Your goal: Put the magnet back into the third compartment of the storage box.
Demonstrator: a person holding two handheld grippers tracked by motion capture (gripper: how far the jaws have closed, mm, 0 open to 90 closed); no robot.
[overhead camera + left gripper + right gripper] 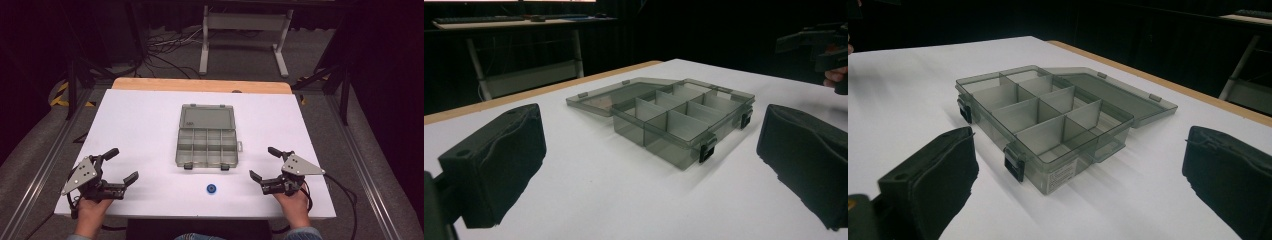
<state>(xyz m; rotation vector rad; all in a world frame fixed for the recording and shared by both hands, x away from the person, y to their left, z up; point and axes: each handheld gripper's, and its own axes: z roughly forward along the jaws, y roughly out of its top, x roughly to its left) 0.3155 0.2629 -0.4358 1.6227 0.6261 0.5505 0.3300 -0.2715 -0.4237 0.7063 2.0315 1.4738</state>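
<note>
1. Landmark: box (pixel 207 135), smoky clear plastic, on the white table (pixel 140 125), roughly mid-table.
2. Box lid (pixel 207 117) lies open and flat on the far side of the box; the divided compartments look empty in all views.
3. Two black latches (pixel 188 166) hang on the near wall of the box.
4. Blue ring (pixel 211 189): on the table, near side of the box, a little apart from its near wall, between the two grippers.
5. Left gripper (pixel 123 166): left of and nearer than the box, well apart from it. Jaws spread wide, nothing between them; held by a hand (pixel 92 210).
6. Right gripper (pixel 264 164): right of and nearer than the box, clear of it. Jaws spread wide, holding nothing.
7. Left gripper view: box sits between the pads (pixel 499 160), latch corner nearest.
</note>
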